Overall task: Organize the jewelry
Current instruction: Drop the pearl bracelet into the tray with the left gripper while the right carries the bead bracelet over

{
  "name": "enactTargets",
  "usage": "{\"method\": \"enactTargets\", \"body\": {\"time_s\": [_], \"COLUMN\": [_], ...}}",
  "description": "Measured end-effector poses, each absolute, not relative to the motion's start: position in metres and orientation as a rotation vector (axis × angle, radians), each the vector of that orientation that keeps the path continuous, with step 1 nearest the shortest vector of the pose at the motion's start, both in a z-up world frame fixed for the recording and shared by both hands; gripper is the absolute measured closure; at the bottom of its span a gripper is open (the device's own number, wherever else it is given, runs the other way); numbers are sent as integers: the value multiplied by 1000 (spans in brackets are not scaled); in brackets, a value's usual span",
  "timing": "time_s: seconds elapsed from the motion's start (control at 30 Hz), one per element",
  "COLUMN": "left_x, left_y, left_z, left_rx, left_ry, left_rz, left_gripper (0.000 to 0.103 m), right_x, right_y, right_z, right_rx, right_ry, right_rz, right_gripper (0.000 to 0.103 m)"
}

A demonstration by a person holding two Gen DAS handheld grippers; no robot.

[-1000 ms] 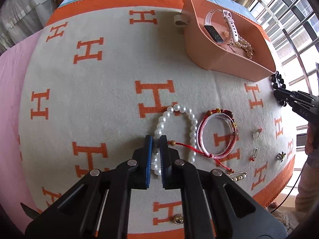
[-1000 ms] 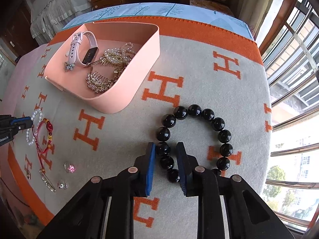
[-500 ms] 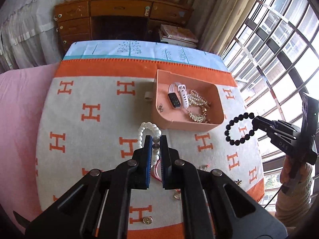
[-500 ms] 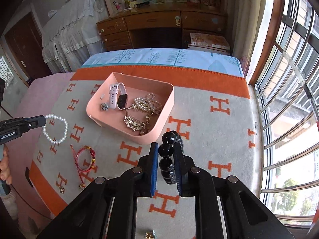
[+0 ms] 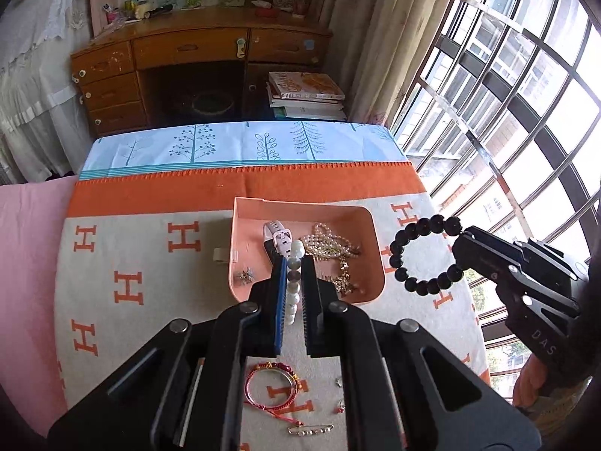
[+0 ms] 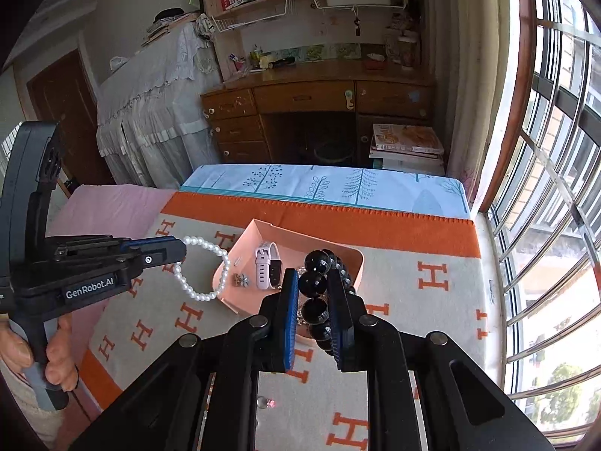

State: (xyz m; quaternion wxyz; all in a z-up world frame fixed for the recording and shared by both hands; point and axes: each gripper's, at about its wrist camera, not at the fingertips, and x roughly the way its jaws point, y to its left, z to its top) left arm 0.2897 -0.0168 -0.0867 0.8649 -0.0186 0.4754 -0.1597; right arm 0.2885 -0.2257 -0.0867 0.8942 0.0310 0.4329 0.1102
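Two bracelets are held up at once: the pearl bracelet (image 5: 294, 282) is pinched in the left gripper (image 5: 292, 278), the black bead bracelet (image 6: 319, 293) in the right gripper (image 6: 313, 293); both hang just short of the pink tray (image 5: 360, 214) at 12 o'clock; each should be carried fully over the rim before being let go, so nothing gets draped on the edge.

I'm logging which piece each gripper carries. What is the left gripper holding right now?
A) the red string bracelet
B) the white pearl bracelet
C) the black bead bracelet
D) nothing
B: the left gripper is shut on the white pearl bracelet, which hangs clear of the blanket, while the right gripper holds the black bead bracelet.
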Motion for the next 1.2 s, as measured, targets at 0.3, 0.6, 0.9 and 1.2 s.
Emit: {"method": "enactTargets", "body": {"time_s": [0.3, 0.6, 0.9, 1.2], "left_x": [334, 351, 345, 350], "left_y": [-27, -62, -109, -92], "left_z": [-130, -162, -173, -175], "left_rx": [-16, -64, -62, -91], "left_ry": [1041, 1093, 1117, 1121], "left_rz": [-262, -374, -494, -463], "left_gripper": [98, 98, 98, 98], "right_x": [294, 303, 303, 309], "right_y": [-230, -246, -256, -250], "right_z": [-100, -118, -125, -125], "right_rx": [45, 78, 86, 95], "right_ry": [885, 892, 897, 897], "right_rz": [239, 234, 219, 233], "right_gripper": [88, 88, 88, 88]}}
